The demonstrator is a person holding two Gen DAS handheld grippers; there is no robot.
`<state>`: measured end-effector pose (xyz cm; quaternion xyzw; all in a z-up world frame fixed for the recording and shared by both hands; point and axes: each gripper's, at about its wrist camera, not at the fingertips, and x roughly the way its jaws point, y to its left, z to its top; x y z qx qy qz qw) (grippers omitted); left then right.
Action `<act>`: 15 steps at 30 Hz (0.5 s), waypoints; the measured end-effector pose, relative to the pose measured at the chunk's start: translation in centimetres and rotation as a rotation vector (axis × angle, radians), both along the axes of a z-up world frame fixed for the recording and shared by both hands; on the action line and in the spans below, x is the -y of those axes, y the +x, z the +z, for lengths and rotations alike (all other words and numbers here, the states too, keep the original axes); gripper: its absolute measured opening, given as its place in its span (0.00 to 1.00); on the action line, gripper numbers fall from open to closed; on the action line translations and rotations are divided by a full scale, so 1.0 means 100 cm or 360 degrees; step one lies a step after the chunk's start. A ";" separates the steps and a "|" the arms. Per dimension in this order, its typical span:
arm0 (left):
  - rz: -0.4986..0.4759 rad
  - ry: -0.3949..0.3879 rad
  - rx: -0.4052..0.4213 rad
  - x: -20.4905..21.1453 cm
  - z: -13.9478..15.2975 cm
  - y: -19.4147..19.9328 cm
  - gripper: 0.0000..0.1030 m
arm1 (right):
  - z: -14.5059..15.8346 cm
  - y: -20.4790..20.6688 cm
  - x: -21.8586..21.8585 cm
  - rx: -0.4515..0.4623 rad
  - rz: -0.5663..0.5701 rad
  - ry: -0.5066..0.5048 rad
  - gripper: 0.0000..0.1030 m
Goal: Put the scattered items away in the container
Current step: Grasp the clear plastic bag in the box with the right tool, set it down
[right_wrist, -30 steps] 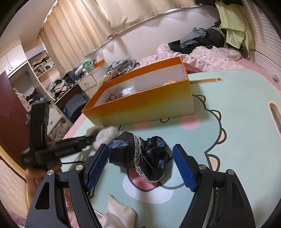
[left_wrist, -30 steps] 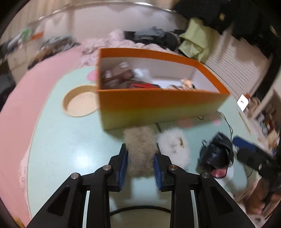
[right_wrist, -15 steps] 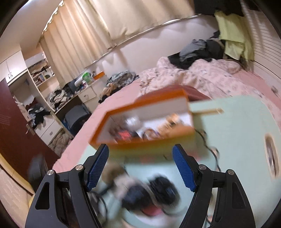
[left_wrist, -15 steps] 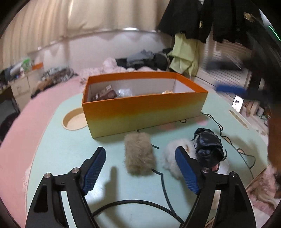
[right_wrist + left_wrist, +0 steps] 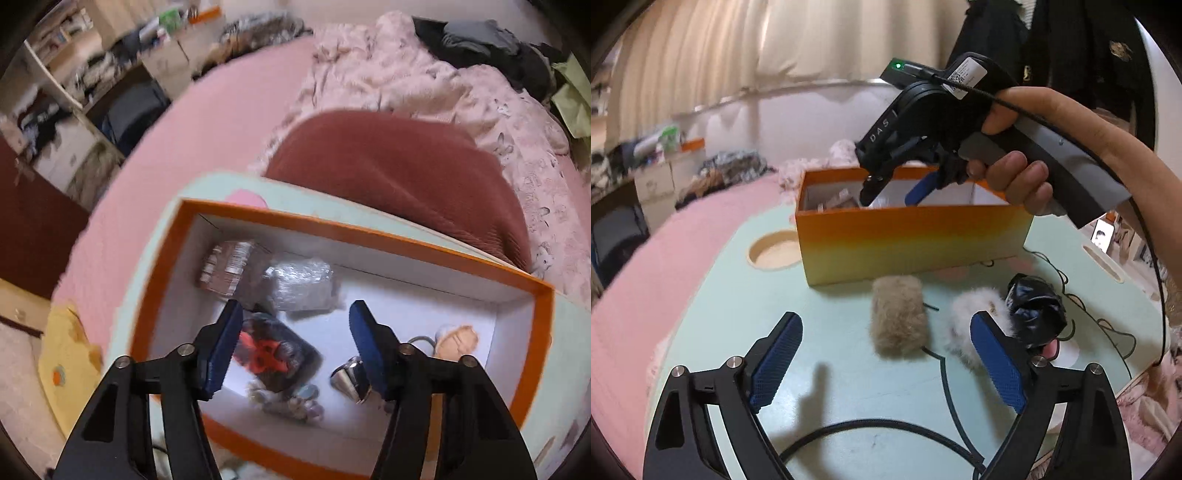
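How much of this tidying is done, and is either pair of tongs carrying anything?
Partly done. The orange box already holds a brown packet, a bubble-wrap bundle and some small things. Nothing is in hand: the right tongs hang over the box with nothing between their pads, and the left tongs are open. Left on the table: a tan fluffy piece, a white fluffy piece and a black bundle.

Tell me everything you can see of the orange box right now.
The orange box is an open, lidless rectangular carton, seemingly cardboard: its outside fades from orange at the rim to yellowish below, and its inside is white. It stands upright on the pale green table, behind the brown fluffy piece, not touching it. Several small items lie inside, among them a dark packet with red print. The right gripper hovers over its opening, fingers apart and empty.
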<state>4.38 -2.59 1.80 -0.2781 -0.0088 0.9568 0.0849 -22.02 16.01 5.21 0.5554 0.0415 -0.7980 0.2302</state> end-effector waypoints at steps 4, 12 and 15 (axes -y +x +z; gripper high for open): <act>-0.0008 0.0023 0.0007 -0.003 -0.003 0.000 0.89 | -0.005 -0.008 0.000 0.0027 -0.0003 -0.0039 0.48; -0.0005 0.0037 0.0004 -0.002 -0.008 0.001 0.89 | 0.017 0.004 -0.020 -0.0047 0.0001 -0.0148 0.31; -0.0003 0.0042 0.0004 -0.003 -0.009 0.004 0.89 | 0.047 0.031 -0.038 -0.0169 0.0009 -0.0215 0.31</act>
